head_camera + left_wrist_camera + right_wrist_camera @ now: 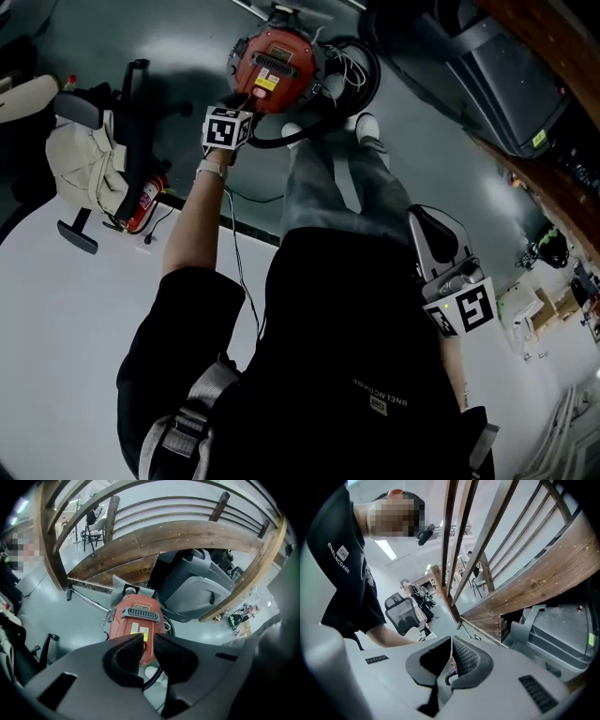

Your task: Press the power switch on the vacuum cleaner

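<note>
The red vacuum cleaner (274,66) stands on the grey floor ahead of me, with a black slatted handle on top. My left gripper (242,101) reaches out to it, jaw tips just above its near edge. In the left gripper view the vacuum cleaner (136,620) fills the space behind the left gripper (148,638). Its jaws stand a narrow gap apart with nothing between them. I cannot make out the switch itself. My right gripper (422,217) hangs by my right side, away from the machine. The right gripper (451,641) has its pads touching and holds nothing.
A black hose (349,89) coils around the vacuum's right side. An office chair (131,122) draped with beige cloth and a red fire extinguisher (145,202) sit to the left. A treadmill (487,75) and a wooden stair beam (164,541) lie beyond. My shoe (366,122) stands by the hose.
</note>
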`<state>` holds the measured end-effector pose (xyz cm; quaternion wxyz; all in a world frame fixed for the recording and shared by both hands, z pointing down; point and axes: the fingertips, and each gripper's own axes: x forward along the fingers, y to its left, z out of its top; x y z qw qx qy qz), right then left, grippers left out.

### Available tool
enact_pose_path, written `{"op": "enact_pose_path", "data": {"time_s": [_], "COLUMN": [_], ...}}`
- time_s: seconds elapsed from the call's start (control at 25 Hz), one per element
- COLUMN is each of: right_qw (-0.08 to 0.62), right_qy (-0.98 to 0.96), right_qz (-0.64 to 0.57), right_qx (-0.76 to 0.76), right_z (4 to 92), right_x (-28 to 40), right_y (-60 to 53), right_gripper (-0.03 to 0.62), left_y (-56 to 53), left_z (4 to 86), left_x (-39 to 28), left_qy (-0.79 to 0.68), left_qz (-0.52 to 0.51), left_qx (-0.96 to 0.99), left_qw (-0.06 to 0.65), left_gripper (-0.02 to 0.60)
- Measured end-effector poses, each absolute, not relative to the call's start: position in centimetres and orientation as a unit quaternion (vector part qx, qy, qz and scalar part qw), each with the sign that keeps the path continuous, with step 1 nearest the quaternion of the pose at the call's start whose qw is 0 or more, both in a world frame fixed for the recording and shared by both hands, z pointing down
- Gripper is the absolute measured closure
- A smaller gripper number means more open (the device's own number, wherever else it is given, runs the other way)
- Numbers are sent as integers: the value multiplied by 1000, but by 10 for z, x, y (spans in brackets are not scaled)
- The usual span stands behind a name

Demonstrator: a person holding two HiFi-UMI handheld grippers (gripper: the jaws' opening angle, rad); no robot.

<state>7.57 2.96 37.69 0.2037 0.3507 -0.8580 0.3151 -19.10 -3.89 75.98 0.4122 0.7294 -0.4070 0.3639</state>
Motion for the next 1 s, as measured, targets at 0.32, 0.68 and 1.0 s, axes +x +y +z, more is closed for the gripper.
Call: {"op": "enact_pose_path", "data": {"time_s": [0.32, 0.68, 1.0], "right_qw": [178, 152, 118], "right_qy": [-889, -927, -960], "right_qz": [274, 214, 157], "right_qx": [321, 267, 201], "right_z": [339, 287, 239], "right_x": [70, 57, 32], "right_y": [33, 36, 27], "right_gripper": [565, 565, 565], "left_y": [-42, -27, 4], "left_z": [641, 485, 356], "left_x": [-167, -147, -131], "left_qy": [-437, -491, -529], "left_qz": [308, 238, 192], "left_qx": [763, 784, 795], "left_qw": [363, 297, 226], "left_gripper": [526, 525, 526]}}
